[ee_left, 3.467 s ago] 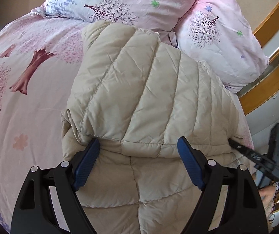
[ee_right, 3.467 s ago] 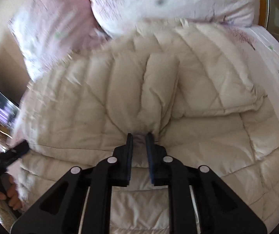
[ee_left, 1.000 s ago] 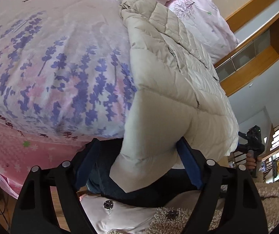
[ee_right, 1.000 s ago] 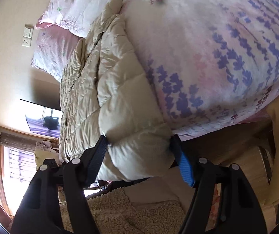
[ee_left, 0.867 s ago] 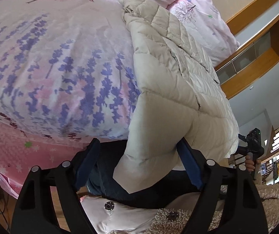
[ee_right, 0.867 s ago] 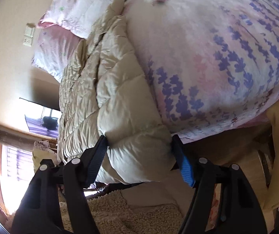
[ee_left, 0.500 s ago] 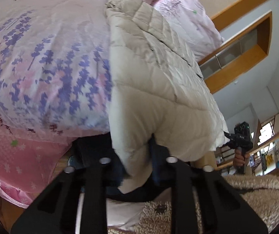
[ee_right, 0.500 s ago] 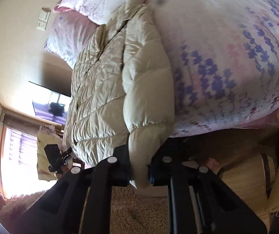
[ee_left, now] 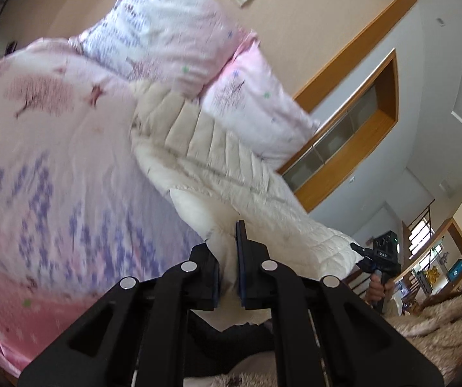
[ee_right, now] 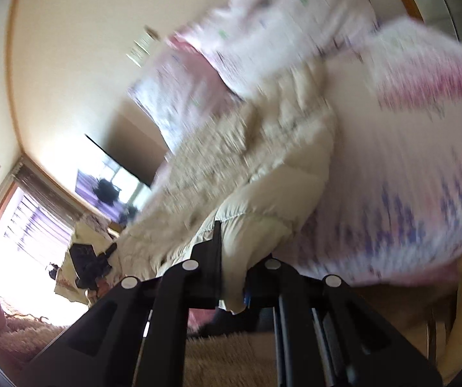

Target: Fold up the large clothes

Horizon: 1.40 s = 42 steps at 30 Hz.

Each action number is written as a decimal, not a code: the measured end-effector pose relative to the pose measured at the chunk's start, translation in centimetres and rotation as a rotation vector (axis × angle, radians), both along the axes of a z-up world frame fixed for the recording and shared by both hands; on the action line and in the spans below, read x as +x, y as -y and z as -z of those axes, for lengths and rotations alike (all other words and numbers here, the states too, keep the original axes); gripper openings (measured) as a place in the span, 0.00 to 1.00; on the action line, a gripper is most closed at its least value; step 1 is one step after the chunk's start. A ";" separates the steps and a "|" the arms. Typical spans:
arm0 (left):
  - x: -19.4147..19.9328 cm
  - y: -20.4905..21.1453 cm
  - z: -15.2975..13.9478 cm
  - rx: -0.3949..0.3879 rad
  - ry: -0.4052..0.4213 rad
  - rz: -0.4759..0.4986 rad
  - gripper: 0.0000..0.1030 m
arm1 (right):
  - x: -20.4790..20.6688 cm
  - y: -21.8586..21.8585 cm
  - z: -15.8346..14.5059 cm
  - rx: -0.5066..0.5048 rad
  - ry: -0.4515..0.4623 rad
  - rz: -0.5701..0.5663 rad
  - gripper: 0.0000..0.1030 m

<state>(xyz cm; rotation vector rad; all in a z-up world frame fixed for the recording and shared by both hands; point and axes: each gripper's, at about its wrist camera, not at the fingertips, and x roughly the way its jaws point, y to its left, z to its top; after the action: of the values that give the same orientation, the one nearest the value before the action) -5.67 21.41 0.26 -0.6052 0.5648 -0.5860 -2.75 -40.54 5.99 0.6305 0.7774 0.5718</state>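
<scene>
Your left claw [ee_left: 228,258] and right claw [ee_right: 232,258], a second ago wide around the cream jacket's [ee_left: 218,161] hem corners, have clamped onto them and lifted them off the bed's edge.

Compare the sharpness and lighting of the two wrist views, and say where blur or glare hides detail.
Left wrist view: moderately sharp; the cream puffer jacket and pillow read clearly, and the floral duvet is smeared. Right wrist view: heavy motion blur streaks the jacket and duvet, and the window at lower left is blown out; only the right gripper stays crisp.
</scene>
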 end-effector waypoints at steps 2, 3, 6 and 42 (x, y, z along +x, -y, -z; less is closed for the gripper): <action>0.4 -0.1 -0.7 -0.008 0.021 -0.012 0.07 | 0.1 0.0 -1.4 0.007 0.053 0.027 0.10; 0.4 -0.3 -1.0 -0.012 0.033 -0.015 0.07 | 0.1 0.1 -1.9 0.010 0.069 0.036 0.10; 0.3 -0.4 -2.5 -0.027 0.087 -0.017 0.07 | 0.4 0.7 -3.1 0.026 0.120 0.066 0.10; 32.4 -1.8 -3.1 -0.120 -0.229 -0.217 0.07 | 35.3 -5.6 -0.8 -0.279 -0.078 0.468 0.10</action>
<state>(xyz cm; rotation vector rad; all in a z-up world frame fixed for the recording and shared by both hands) 26.69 23.25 3.41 -0.8420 0.6716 -0.3487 32.51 -34.93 6.79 0.5528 0.7339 0.0087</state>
